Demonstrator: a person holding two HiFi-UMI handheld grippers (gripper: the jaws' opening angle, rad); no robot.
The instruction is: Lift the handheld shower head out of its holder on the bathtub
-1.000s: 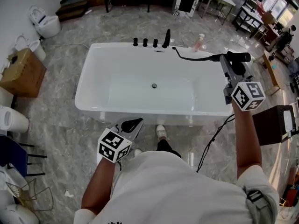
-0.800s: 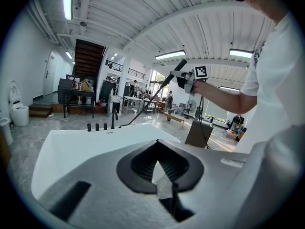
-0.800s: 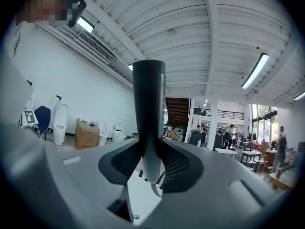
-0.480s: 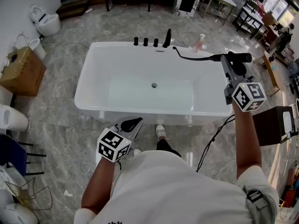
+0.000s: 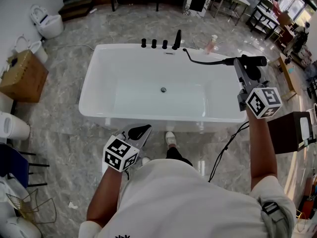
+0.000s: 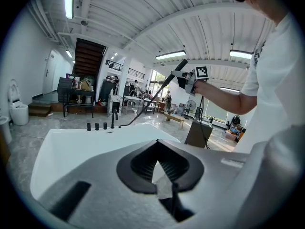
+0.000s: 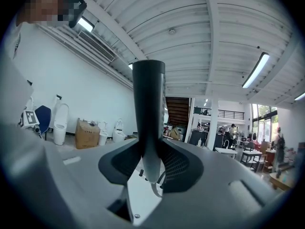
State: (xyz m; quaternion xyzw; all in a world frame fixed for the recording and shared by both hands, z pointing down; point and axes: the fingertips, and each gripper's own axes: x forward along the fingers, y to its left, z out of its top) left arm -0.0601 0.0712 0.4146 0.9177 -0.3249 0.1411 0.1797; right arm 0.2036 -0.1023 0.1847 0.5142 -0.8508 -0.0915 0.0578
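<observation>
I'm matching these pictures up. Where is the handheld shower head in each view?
Head view: the shower head is upper right, over the bathtub's right end, in the right gripper's jaws.
Left gripper view: shower head upper centre, slanted.
Right gripper view: shower head dead centre, upright between the jaws.
Shared landmark: the black taps on the bathtub rim, in the head and left gripper views only.

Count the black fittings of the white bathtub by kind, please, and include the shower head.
Knobs: 3
Tall tap: 1
Shower head on its hose: 1
Total: 5
</observation>
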